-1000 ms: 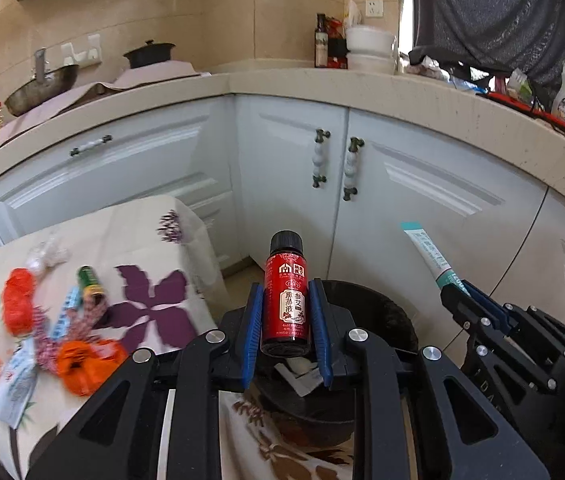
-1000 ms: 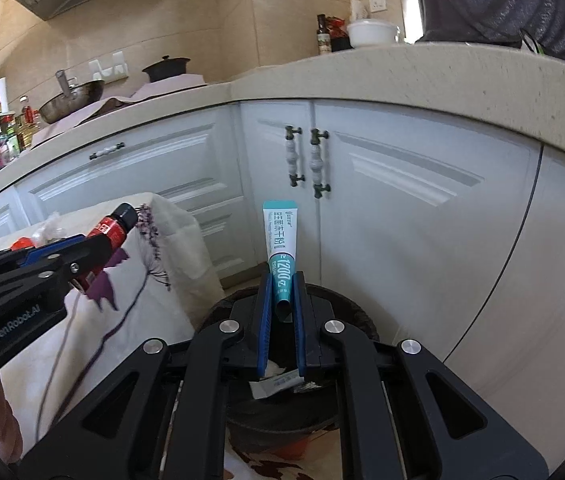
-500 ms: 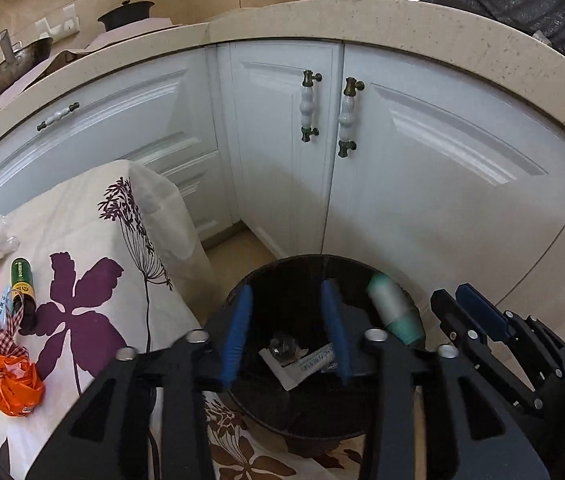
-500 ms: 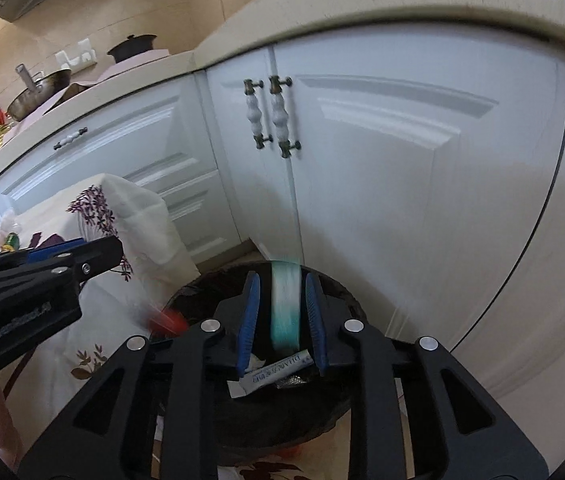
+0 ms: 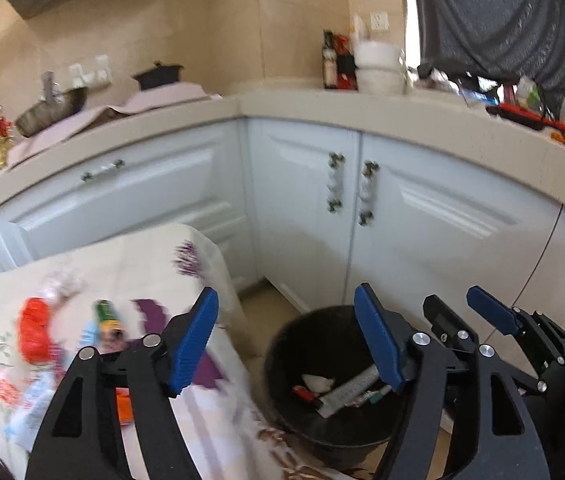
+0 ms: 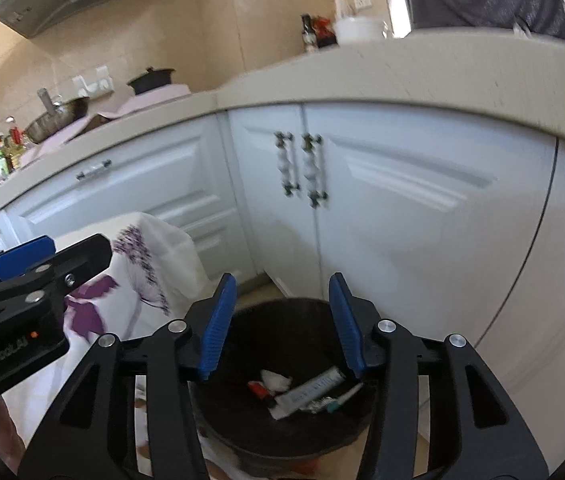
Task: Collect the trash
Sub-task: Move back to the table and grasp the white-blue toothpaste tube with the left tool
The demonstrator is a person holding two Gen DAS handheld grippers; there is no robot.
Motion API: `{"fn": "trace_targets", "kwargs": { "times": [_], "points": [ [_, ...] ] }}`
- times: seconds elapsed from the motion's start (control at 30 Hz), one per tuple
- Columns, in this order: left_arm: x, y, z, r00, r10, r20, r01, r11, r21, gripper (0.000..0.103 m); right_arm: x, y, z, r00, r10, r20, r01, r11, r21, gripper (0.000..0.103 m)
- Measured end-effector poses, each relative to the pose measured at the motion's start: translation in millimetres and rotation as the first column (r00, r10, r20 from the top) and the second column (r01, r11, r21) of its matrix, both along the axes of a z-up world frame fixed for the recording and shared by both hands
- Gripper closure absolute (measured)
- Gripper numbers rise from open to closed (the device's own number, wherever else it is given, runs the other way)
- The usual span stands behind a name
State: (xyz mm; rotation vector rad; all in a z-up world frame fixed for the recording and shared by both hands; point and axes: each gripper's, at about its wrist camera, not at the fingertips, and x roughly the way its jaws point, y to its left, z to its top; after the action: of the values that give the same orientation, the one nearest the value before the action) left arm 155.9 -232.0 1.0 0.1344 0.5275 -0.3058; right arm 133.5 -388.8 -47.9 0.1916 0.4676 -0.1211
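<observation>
White kitchen cabinets point(image 5: 422, 216) under a beige stone counter fill the background, with a small desk covered by a cream cloth printed with purple flowers point(image 5: 150, 264) at the left. On that cloth several blurred pieces of trash wait: a crumpled orange-red wrapper point(image 5: 34, 334), a small green-capped bottle point(image 5: 107, 318) and pale blue packets point(image 5: 38, 396), too smeared to name further.

Next comes the left hand-held gripper point(image 5: 288, 344), its blue pads spread wide and holding nothing; a second ago it clamped a small red bottle with a black cap. The right hand-held gripper point(image 6: 282, 320) is likewise released and empty, where it earlier pinched a white and teal tube. Both loads have been let go over the bin, so this round of collecting looks finished and the leftovers on the cloth are likely the next targets.

Below and between the two sits the round black plastic trash bin point(image 6: 306, 446) on the floor, close against the cloth's hanging edge. Inside lie a long white tube point(image 6: 310, 390), a crumpled white scrap point(image 6: 276, 380), something small and red point(image 6: 258, 389) that I take for the dropped bottle, and a slim teal-tipped piece point(image 6: 340, 398) beside the tube.
</observation>
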Motion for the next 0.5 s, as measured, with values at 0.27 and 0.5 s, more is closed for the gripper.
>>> {"fn": "trace_targets", "kwargs": {
  "times": [0.27,0.5],
  "points": [
    [-19,81,16,0.99,0.128,0.049,-0.128,0.992,-0.006,0.028,-10,54,30,0.995,0.082,0.064,-0.082,0.997,-0.01,0.049],
    [-34,149,18,0.965,0.256,0.063,-0.256,0.967,-0.006,0.027,-11,96,42,0.986,0.151,0.075,-0.15,0.988,-0.027,0.049]
  ]
}}
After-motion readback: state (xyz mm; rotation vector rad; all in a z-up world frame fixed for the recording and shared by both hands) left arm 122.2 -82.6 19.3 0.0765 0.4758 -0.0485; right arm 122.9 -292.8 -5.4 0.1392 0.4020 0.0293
